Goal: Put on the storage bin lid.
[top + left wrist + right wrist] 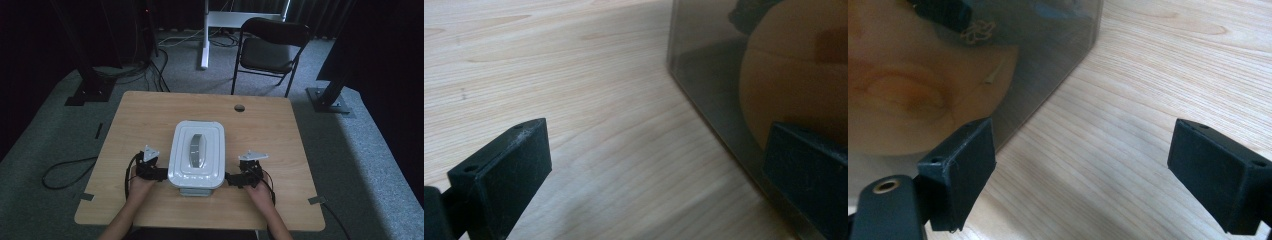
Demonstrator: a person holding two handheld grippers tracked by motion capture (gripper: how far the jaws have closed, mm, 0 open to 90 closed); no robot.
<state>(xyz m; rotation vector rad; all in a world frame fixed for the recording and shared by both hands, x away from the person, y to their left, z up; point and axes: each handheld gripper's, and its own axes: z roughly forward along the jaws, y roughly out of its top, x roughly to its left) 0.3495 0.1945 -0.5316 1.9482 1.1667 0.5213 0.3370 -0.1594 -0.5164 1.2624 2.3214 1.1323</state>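
Note:
A box with a white lid (196, 152) and a grey handle (196, 149) stands in the middle of the wooden table (140, 115). My left gripper (161, 174) lies on the table at the box's left side and points at it. My right gripper (231, 178) lies at the box's right side and points inward. In the left gripper view the left gripper (654, 175) is open, with the box's smoky clear wall (709, 75) beside its right jaw. In the right gripper view the right gripper (1088, 175) is open, the box wall (1038, 60) by its left jaw. Something tan shows blurred through the wall.
A dark folding chair (270, 50) stands beyond the table's far edge. A round cable hole (239, 107) sits near the far edge. Cables (65, 172) lie on the carpet at the left. Black stand bases (90, 92) flank the table.

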